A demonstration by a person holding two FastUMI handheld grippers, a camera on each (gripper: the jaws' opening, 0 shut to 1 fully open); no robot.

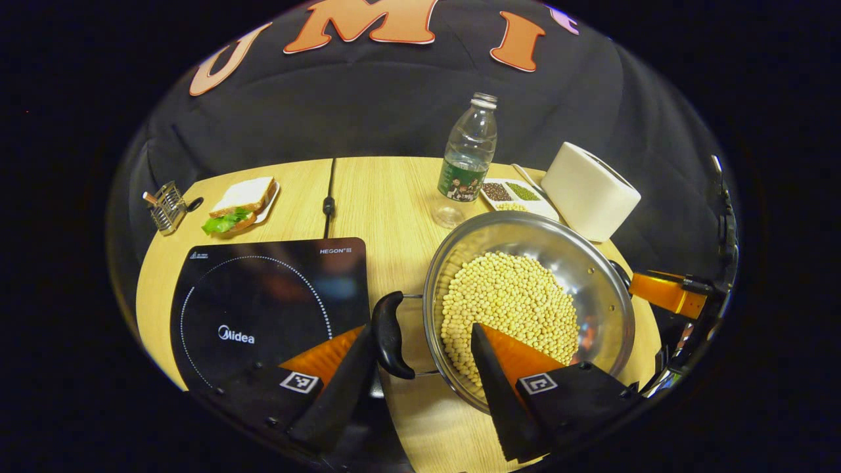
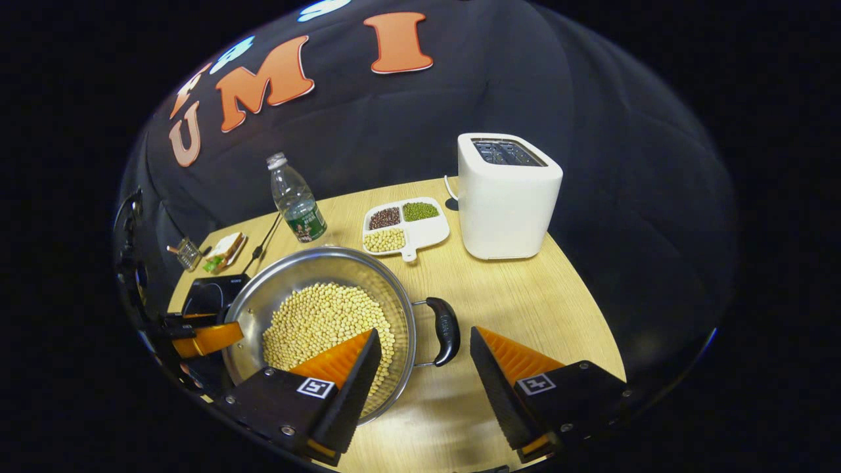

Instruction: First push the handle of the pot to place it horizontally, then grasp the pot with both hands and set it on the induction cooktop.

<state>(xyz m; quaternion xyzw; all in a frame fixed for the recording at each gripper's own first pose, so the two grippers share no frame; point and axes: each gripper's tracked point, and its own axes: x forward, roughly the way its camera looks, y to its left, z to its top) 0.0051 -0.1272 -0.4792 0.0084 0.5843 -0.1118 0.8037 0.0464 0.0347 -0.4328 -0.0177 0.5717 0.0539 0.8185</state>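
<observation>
Shiny round stainless-steel pot (image 1: 529, 309), filled with pale yellow soybeans (image 1: 509, 309), sits on the light wooden table (image 1: 387, 197) just right of the black glass induction cooktop (image 1: 263, 309). It probably handles heavy, rigid, with slick walls; a tilt would likely spill the beans. Best hold: the two black curved side handles (image 1: 389, 335), lifted level. Left gripper (image 1: 420, 368) is wide open, its fingers straddling the near handle and rim, gripping nothing. Right gripper (image 2: 424, 371) is also spread wide, either side of the opposite handle (image 2: 445, 330), empty.
</observation>
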